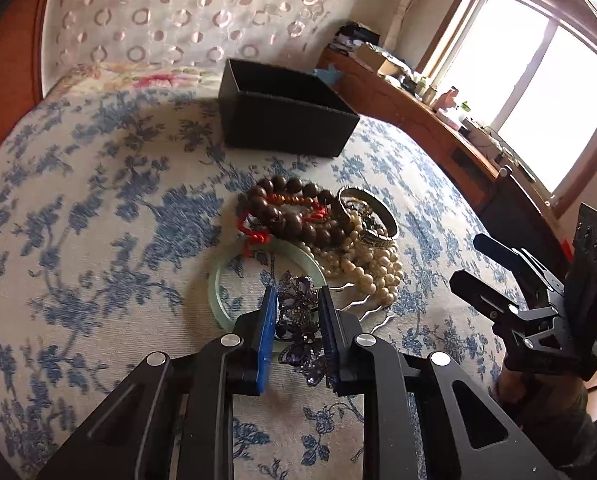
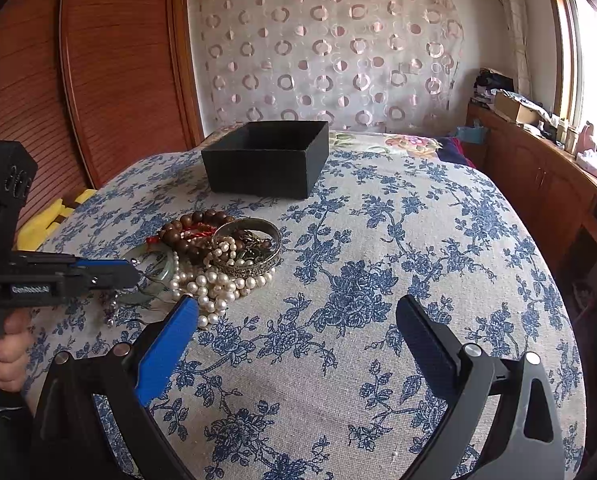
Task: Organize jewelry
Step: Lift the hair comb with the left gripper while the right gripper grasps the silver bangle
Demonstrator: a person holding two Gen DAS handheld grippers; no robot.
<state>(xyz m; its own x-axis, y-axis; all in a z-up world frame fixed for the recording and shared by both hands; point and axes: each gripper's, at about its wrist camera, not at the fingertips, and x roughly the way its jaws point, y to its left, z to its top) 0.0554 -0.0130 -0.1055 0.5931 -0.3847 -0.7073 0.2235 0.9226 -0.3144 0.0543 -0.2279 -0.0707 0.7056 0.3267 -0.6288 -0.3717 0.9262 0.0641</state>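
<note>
A jewelry pile lies on the blue-flowered cloth: brown wooden beads (image 1: pixel 294 210) (image 2: pixel 186 228), a silver bangle (image 1: pixel 368 216) (image 2: pixel 247 246), white pearls (image 1: pixel 362 268) (image 2: pixel 210 286), a pale green jade bangle (image 1: pixel 226 280) (image 2: pixel 160 270) and a purple flower hairpin (image 1: pixel 298 320). My left gripper (image 1: pixel 297 300) (image 2: pixel 132 274) has its blue pads closed on the hairpin. My right gripper (image 2: pixel 298 312) (image 1: pixel 464 258) is open and empty, low over the cloth to the right of the pile. An open black box (image 1: pixel 282 120) (image 2: pixel 264 160) stands behind the pile.
The cloth-covered table (image 2: pixel 418 260) drops off at its rounded edges. A wooden cabinet (image 2: pixel 538 184) with clutter runs under the window on the right. A wooden slatted door (image 2: pixel 98 80) and a patterned curtain (image 2: pixel 338 52) stand behind the table.
</note>
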